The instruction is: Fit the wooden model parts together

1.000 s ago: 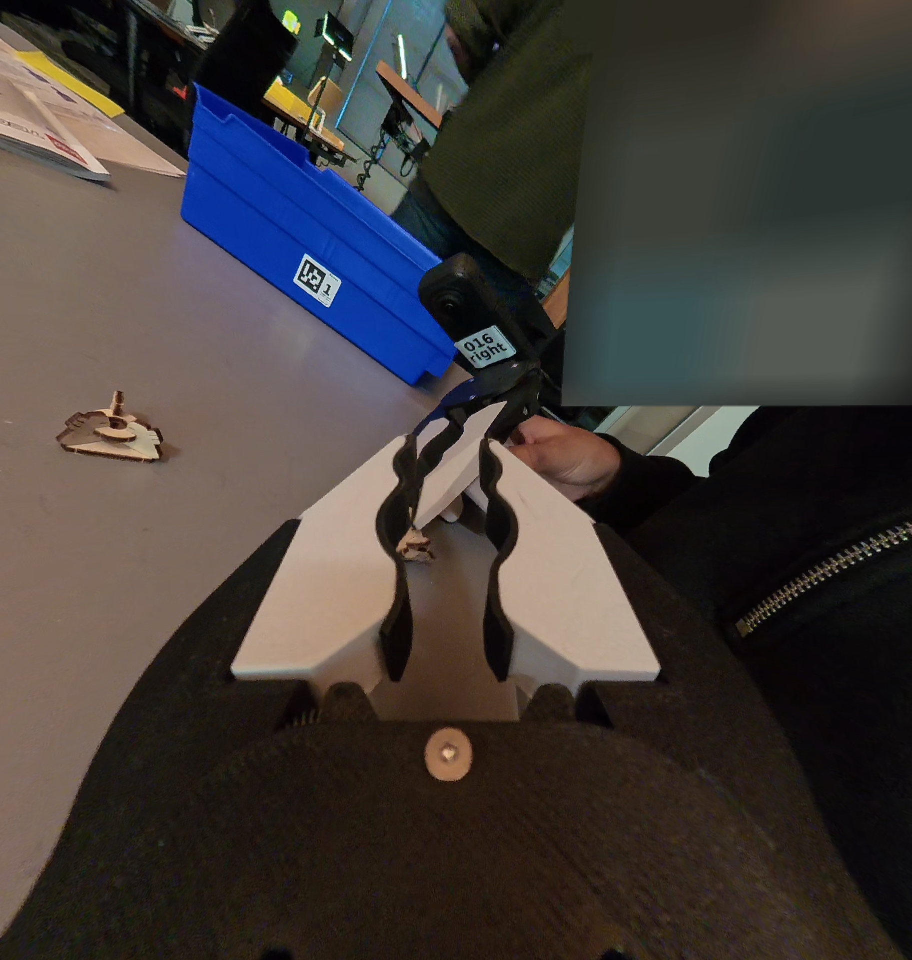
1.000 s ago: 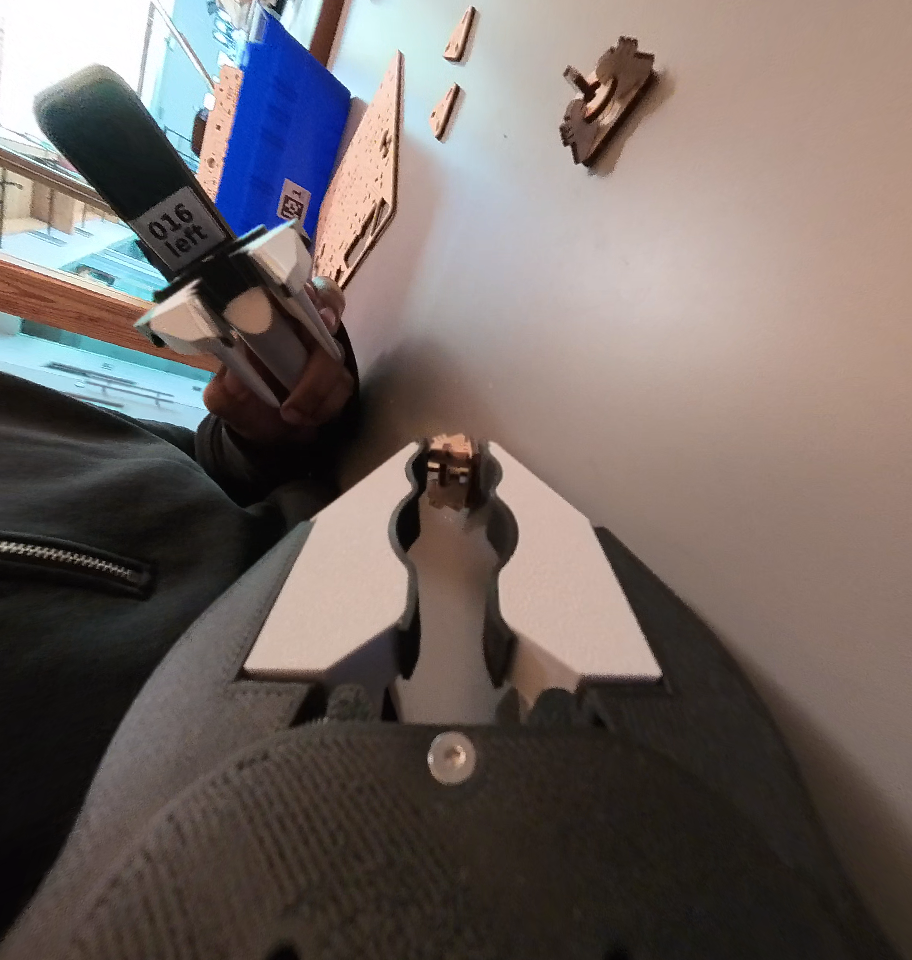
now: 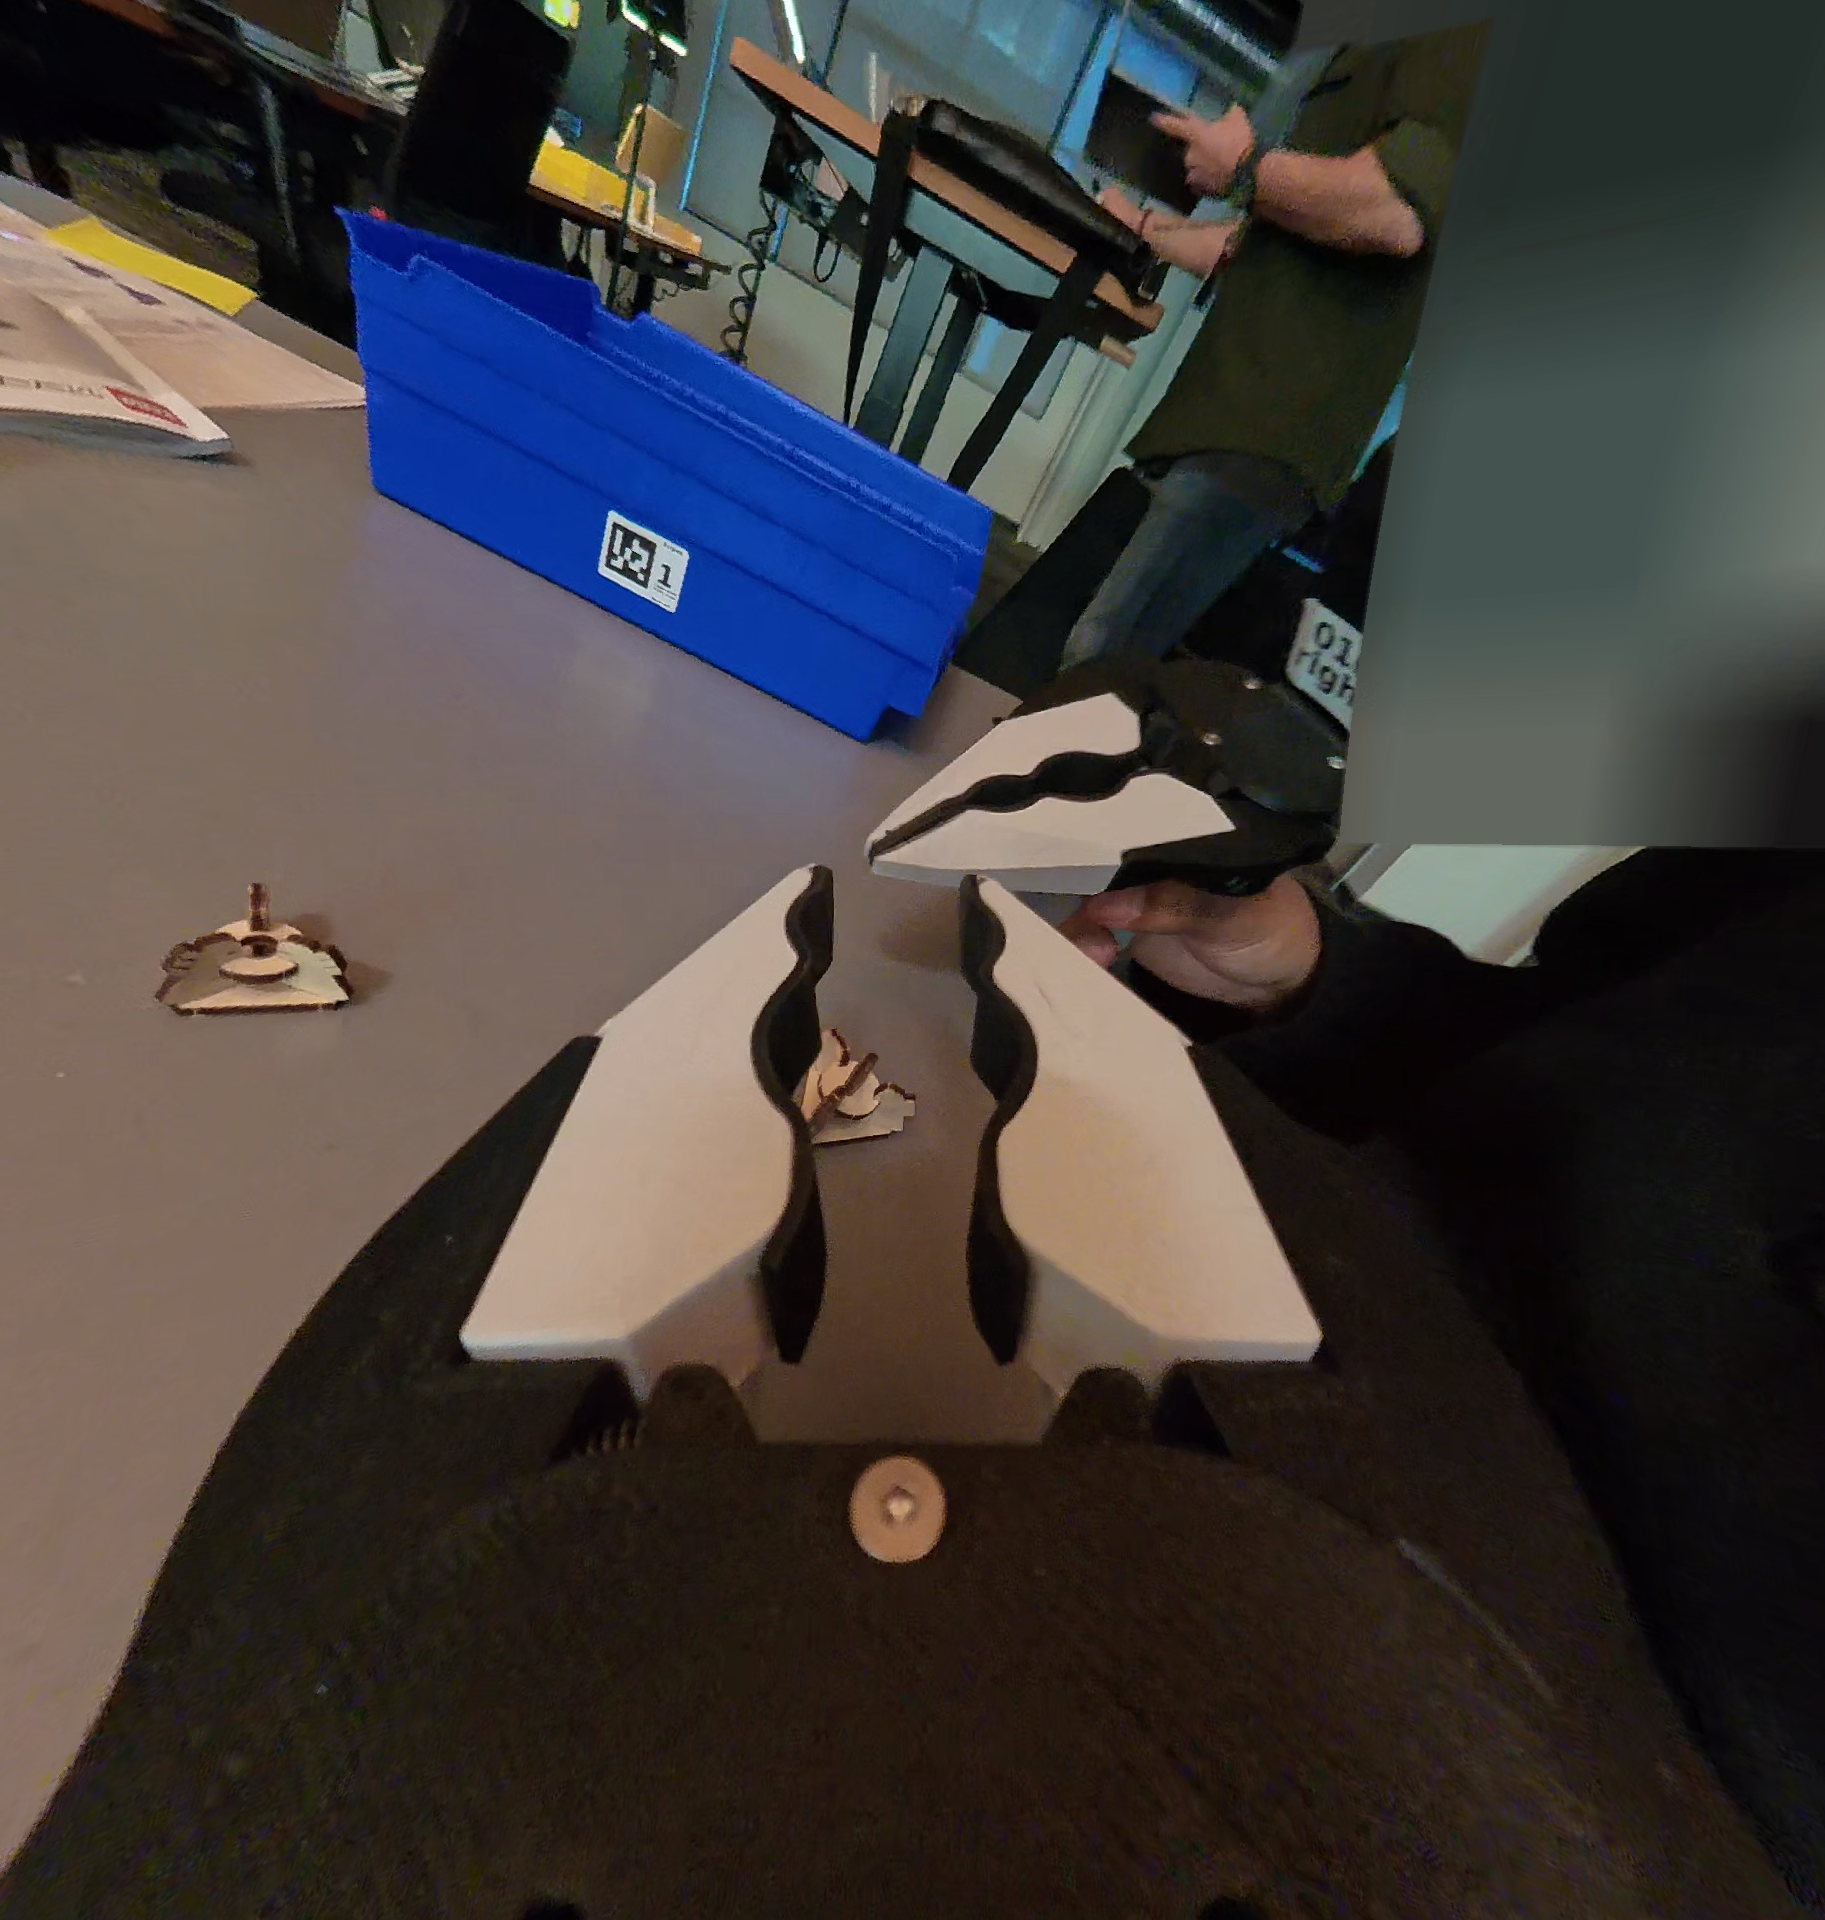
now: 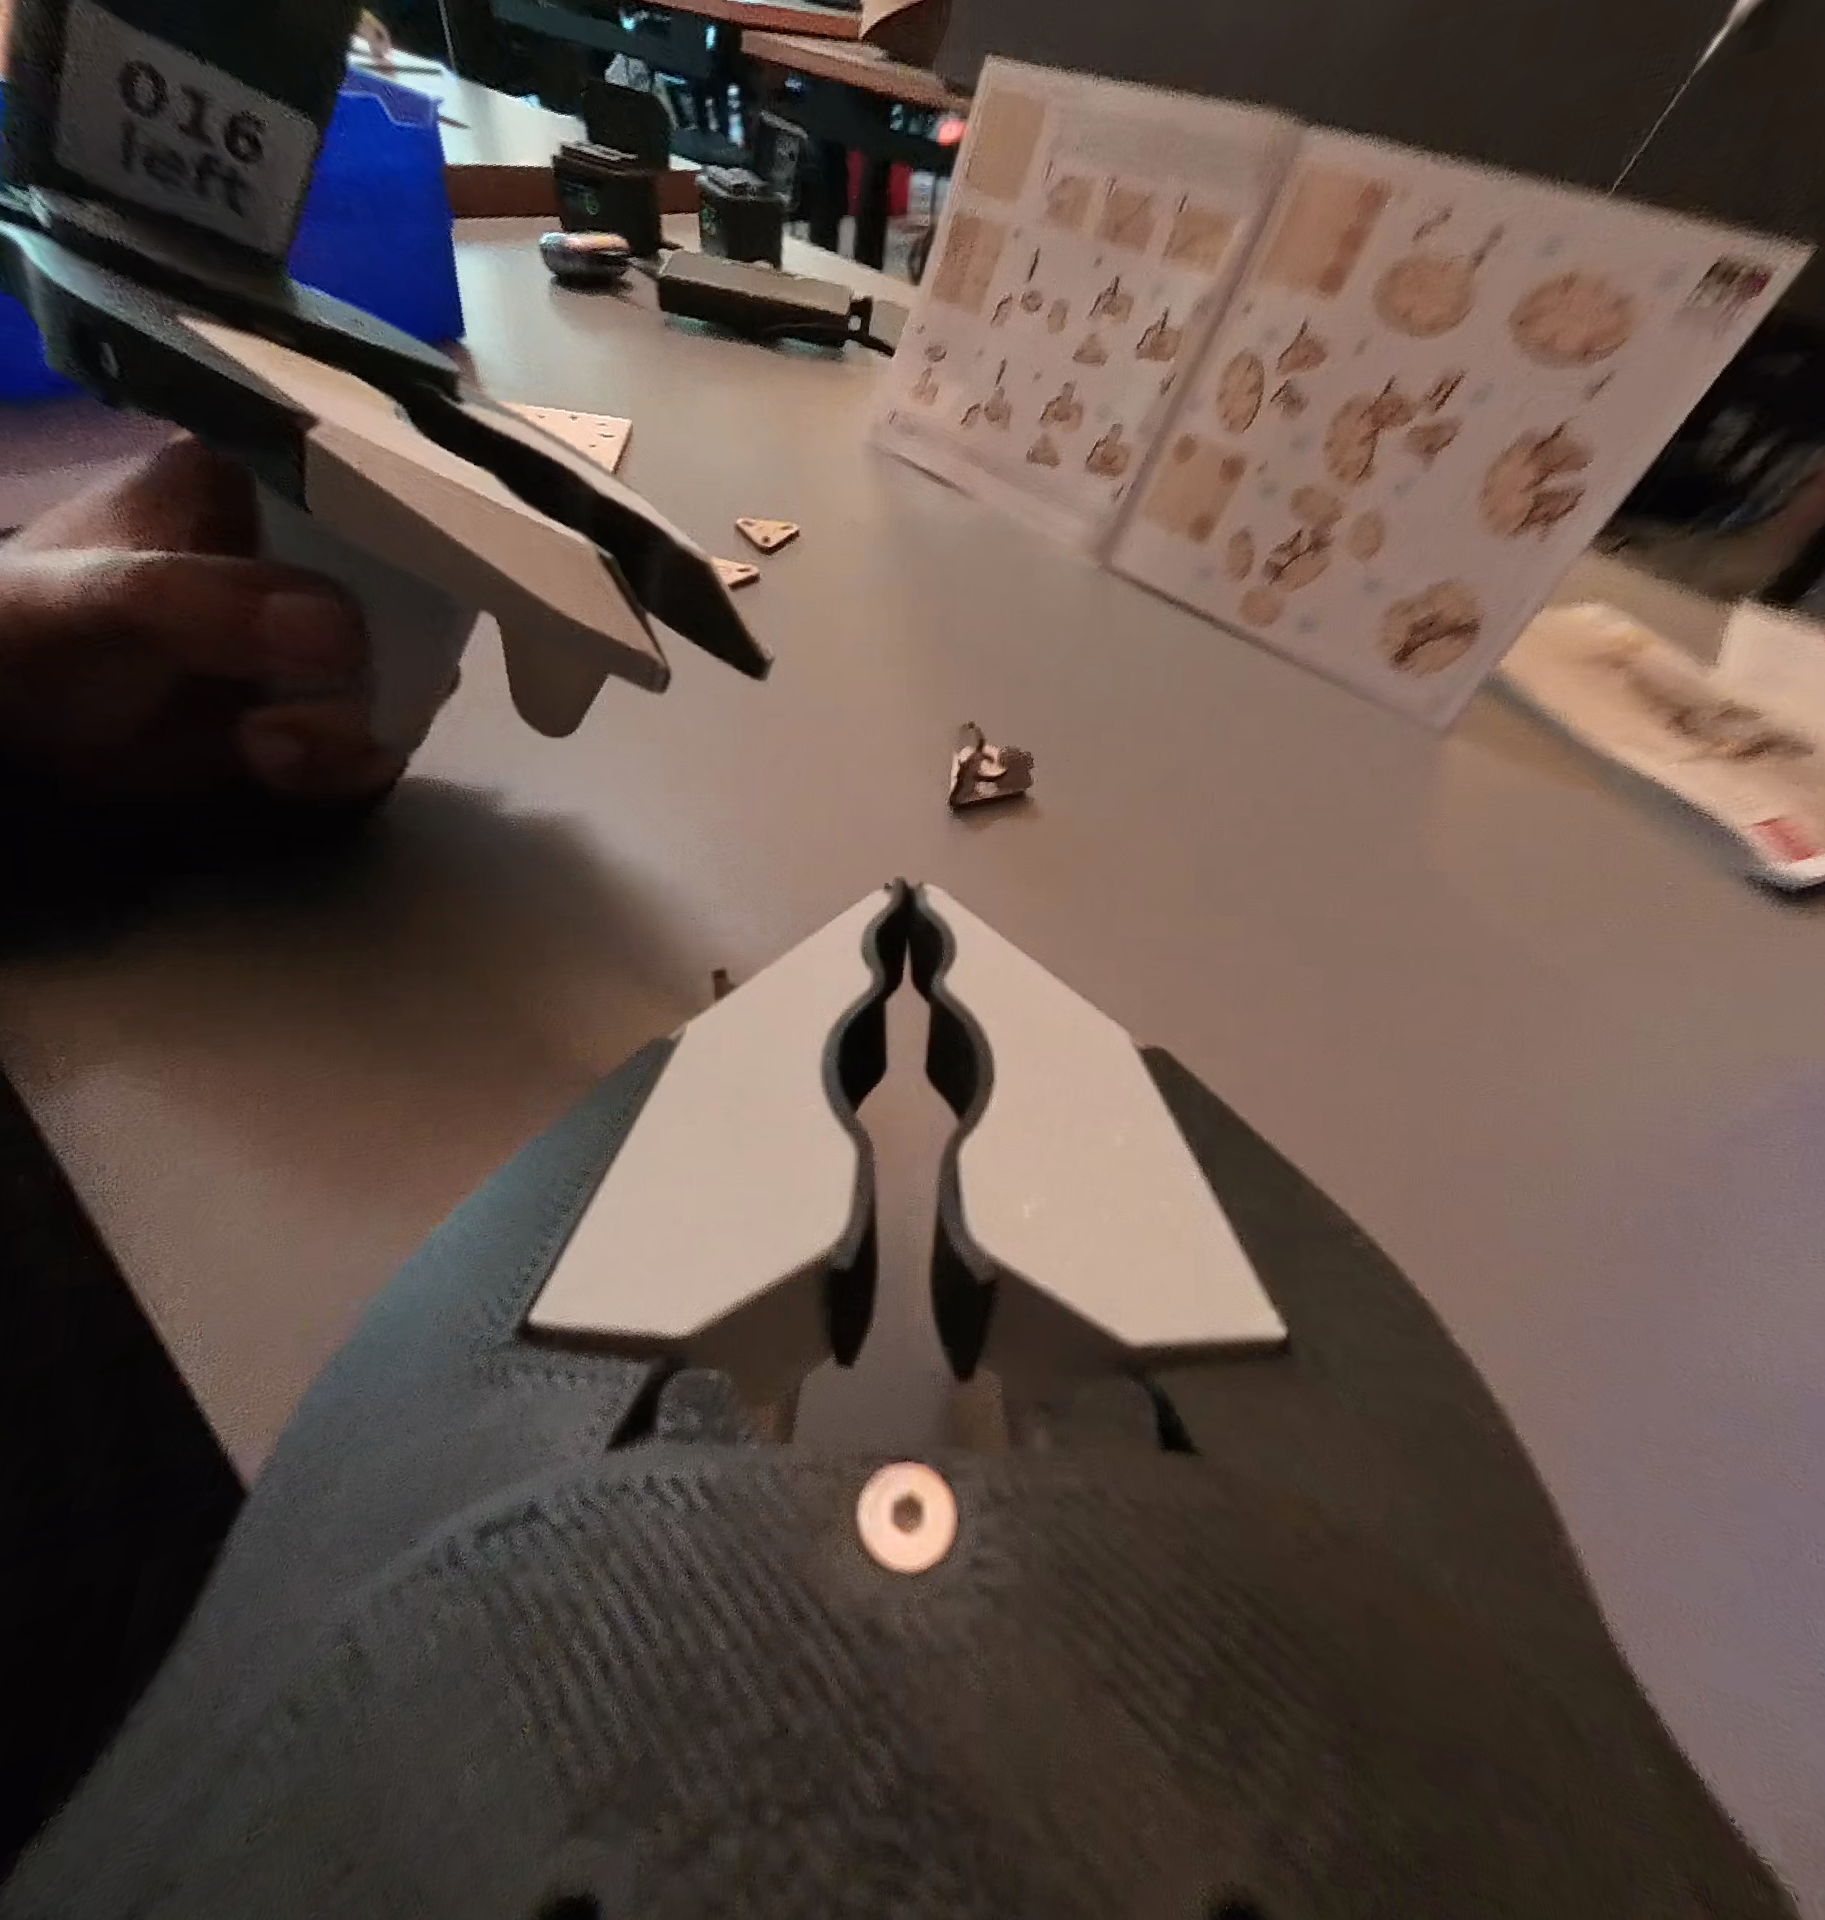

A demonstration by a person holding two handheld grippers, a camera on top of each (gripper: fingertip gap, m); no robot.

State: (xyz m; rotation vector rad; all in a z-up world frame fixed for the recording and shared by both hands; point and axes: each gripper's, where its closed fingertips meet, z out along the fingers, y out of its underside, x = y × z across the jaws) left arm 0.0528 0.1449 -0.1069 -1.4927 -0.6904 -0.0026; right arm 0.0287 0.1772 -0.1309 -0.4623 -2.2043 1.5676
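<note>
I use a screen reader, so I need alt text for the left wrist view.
The left gripper hangs open above a grey table, a small wooden piece lying on the table between its fingers, no pad pressing it. The right gripper, shut, points in from the right; a blue bin stands behind.

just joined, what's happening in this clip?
A person holds a handheld gripper in each hand over a grey table. The left gripper is open above a small laser-cut wooden assembly lying on the table, not gripping it. The right gripper is shut on nothing. A second wooden assembly and a blue plastic bin sit farther off.
</note>
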